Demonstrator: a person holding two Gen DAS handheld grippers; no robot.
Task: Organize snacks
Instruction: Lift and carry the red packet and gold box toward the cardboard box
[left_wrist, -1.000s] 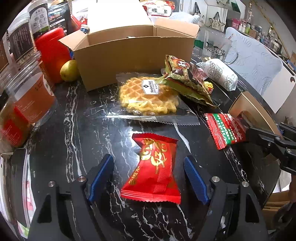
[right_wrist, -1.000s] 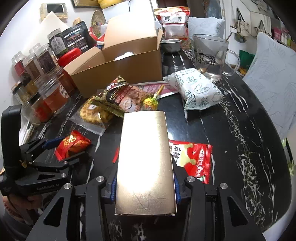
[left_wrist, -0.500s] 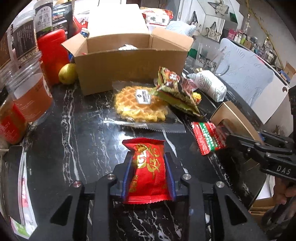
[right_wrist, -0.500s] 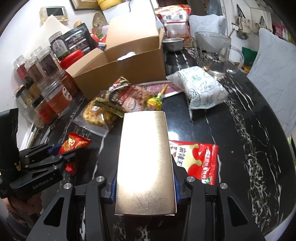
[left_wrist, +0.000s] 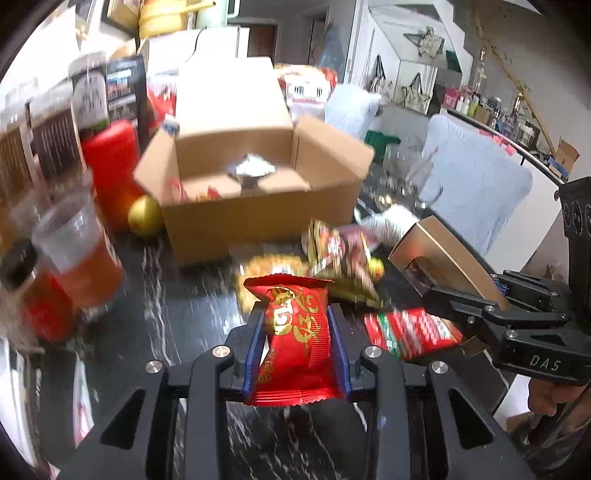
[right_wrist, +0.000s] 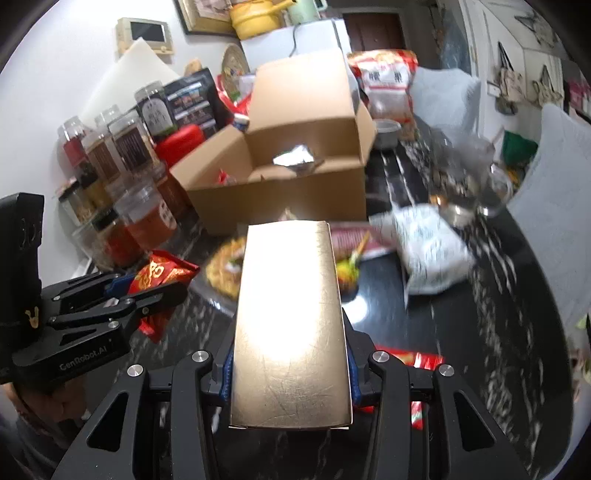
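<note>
My left gripper (left_wrist: 295, 332) is shut on a red snack packet (left_wrist: 295, 339) and holds it above the black marble table (left_wrist: 177, 317). It also shows in the right wrist view (right_wrist: 162, 275). My right gripper (right_wrist: 290, 347) is shut on a flat gold box (right_wrist: 291, 325), seen from the side in the left wrist view (left_wrist: 447, 258). An open cardboard box (left_wrist: 258, 206) stands ahead with a few wrapped snacks inside. A waffle pack (left_wrist: 266, 269), a crumpled snack bag (left_wrist: 340, 258), a red-green packet (left_wrist: 410, 332) and a white pouch (right_wrist: 432, 251) lie on the table.
Jars with red contents (left_wrist: 74, 258) and a red canister (left_wrist: 110, 166) stand at the left, with a yellow fruit (left_wrist: 146, 221) beside the box. A glass mug (right_wrist: 469, 177) and a light cushioned chair (left_wrist: 476, 192) are at the right. The view is motion-blurred.
My left gripper closed on the red packet and lifted it off the table toward the cardboard box. My right gripper rose too with the gold box held.
</note>
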